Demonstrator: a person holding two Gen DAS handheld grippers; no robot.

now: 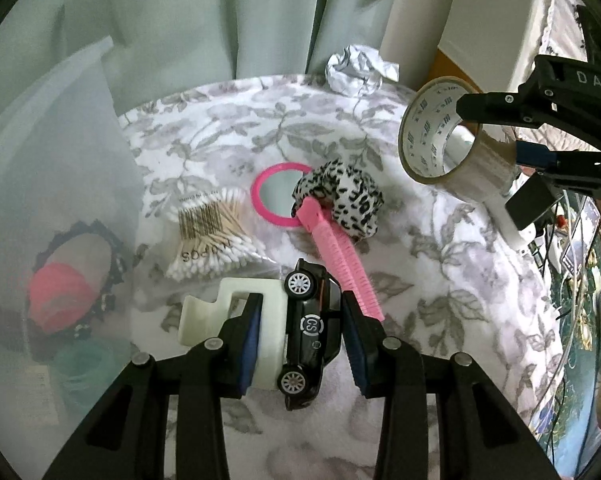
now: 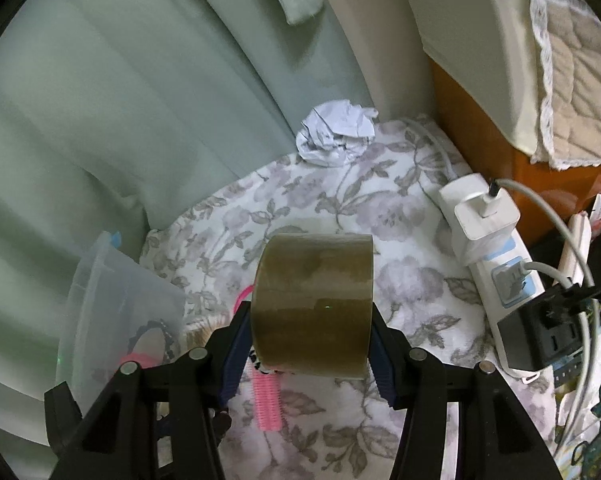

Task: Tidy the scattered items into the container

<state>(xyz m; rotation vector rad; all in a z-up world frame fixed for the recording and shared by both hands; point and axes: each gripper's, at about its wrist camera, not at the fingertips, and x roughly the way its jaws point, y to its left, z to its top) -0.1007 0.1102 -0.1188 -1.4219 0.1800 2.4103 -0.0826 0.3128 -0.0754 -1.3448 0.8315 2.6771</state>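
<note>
Container (image 1: 60, 160), pink item (image 1: 54, 300), perhaps bracelet (image 1: 112, 256)

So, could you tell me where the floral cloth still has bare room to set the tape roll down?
The widest bare stretch lies between the crumpled paper and the tape roll, bordered on the right by the power strip. It is crowded where the pink mirror, leopard scrunchie, cotton swabs and toy car cluster, beside the container.
</note>
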